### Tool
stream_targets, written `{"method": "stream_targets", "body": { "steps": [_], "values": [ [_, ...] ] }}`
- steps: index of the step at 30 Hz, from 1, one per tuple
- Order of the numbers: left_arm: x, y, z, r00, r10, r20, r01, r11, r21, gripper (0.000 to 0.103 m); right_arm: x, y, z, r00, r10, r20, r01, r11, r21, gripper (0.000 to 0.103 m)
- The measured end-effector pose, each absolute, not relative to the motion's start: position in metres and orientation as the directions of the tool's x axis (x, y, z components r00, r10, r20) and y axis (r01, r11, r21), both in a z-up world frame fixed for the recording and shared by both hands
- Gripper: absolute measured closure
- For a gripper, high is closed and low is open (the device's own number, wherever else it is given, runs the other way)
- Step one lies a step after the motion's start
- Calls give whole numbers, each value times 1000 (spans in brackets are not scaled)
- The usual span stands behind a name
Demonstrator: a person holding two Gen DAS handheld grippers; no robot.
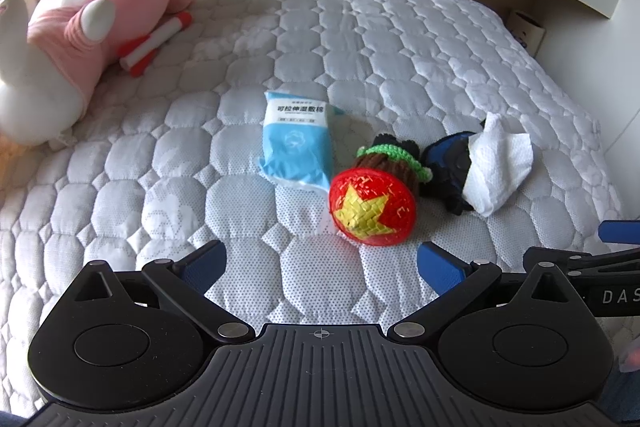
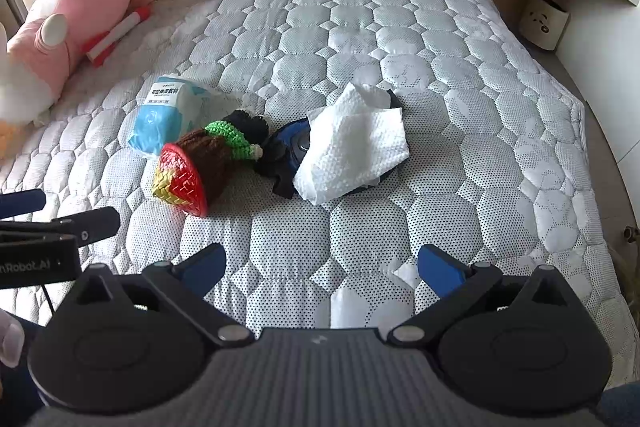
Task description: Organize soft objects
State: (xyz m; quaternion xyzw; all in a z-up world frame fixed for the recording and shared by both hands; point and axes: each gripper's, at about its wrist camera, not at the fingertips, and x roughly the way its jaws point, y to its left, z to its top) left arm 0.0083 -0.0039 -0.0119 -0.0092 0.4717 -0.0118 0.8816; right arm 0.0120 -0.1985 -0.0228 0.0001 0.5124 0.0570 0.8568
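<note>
Both tongs hung wide open and empty above the quilted mattress [image 2: 400,39], the left gripper [image 1: 320,263] near the doll's red woven hat [image 1: 372,211], the right gripper [image 2: 320,263] short of the white tissue [image 2: 352,143]. The crochet doll [image 2: 224,143] lay mid-bed, touching the blue cotton pack [image 1: 296,143] and the dark cloth [image 1: 444,163] under the tissue.

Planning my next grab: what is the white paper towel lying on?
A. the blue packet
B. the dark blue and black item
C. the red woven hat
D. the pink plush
B: the white paper towel drapes over the dark blue and black item, apart from the others.
</note>
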Motion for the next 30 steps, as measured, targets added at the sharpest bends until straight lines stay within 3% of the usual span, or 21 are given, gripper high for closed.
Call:
{"method": "stream_targets", "body": {
  "steps": [30],
  "values": [
    [10, -1, -11, 550, -44, -834, 2, 999, -51, 0, 20, -204, -30, 438, 120, -891, -127, 989, 71, 0]
  ]
}}
